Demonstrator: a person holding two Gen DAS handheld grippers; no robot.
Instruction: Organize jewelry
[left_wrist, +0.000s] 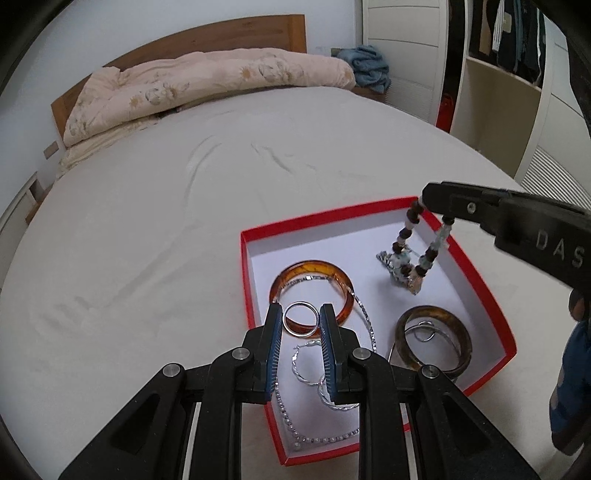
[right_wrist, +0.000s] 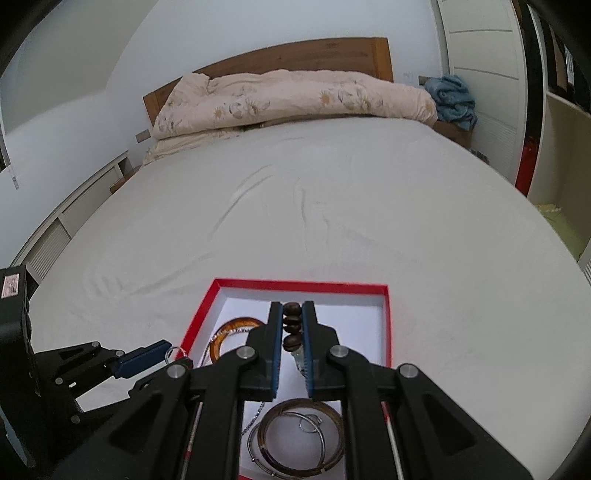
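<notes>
A red-rimmed box with a white floor (left_wrist: 476, 280) lies on the bed. My left gripper (left_wrist: 301, 312) is shut on a silver ring (left_wrist: 302, 320) and holds it over the box's near left part. My right gripper (right_wrist: 292, 308) is shut on a beaded bracelet (left_wrist: 413, 254), whose loop hangs down to the box floor at the far right; its brown beads (right_wrist: 291, 325) show between the pads. In the box lie an amber bangle (left_wrist: 314, 277), a dark brown bangle (left_wrist: 436, 343), silver hoops (left_wrist: 310, 365) and a silver chain (left_wrist: 321, 439).
The box sits near the foot of a wide white bed (left_wrist: 184, 206). A folded floral quilt (left_wrist: 207, 85) lies against the wooden headboard (left_wrist: 258, 33). A blue towel (left_wrist: 369, 66) and a wardrobe (left_wrist: 517, 74) stand at the right.
</notes>
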